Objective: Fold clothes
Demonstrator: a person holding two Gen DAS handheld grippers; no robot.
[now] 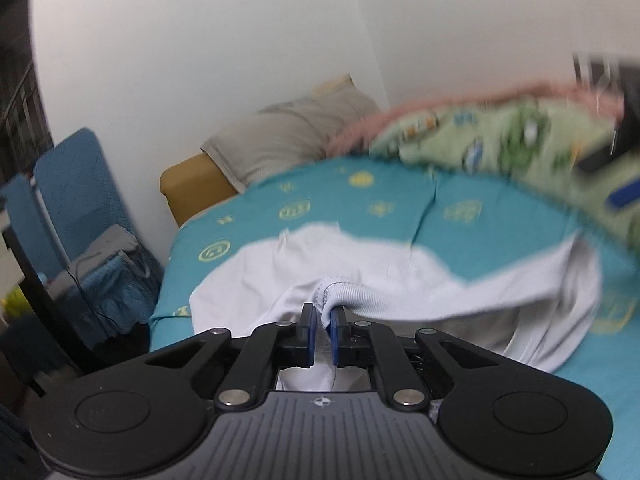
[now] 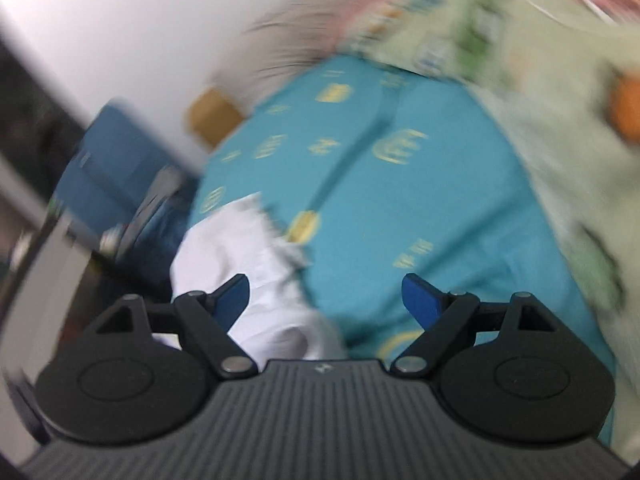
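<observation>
A white garment (image 1: 360, 280) lies crumpled on the teal bed sheet (image 1: 360, 200). My left gripper (image 1: 323, 314) is shut on its ribbed hem, which bunches between the blue pads. The cloth stretches away to the right. In the right wrist view, which is motion-blurred, my right gripper (image 2: 326, 292) is open and empty above the sheet (image 2: 400, 200). The white garment (image 2: 248, 264) lies under its left finger (image 2: 234, 292). The right gripper also shows blurred at the far right of the left wrist view (image 1: 616, 160).
A green patterned blanket with pink trim (image 1: 500, 136) is heaped at the far right of the bed. A grey pillow (image 1: 288, 136) lies at the head. A blue chair with clothes (image 1: 80, 208) stands left of the bed by the white wall.
</observation>
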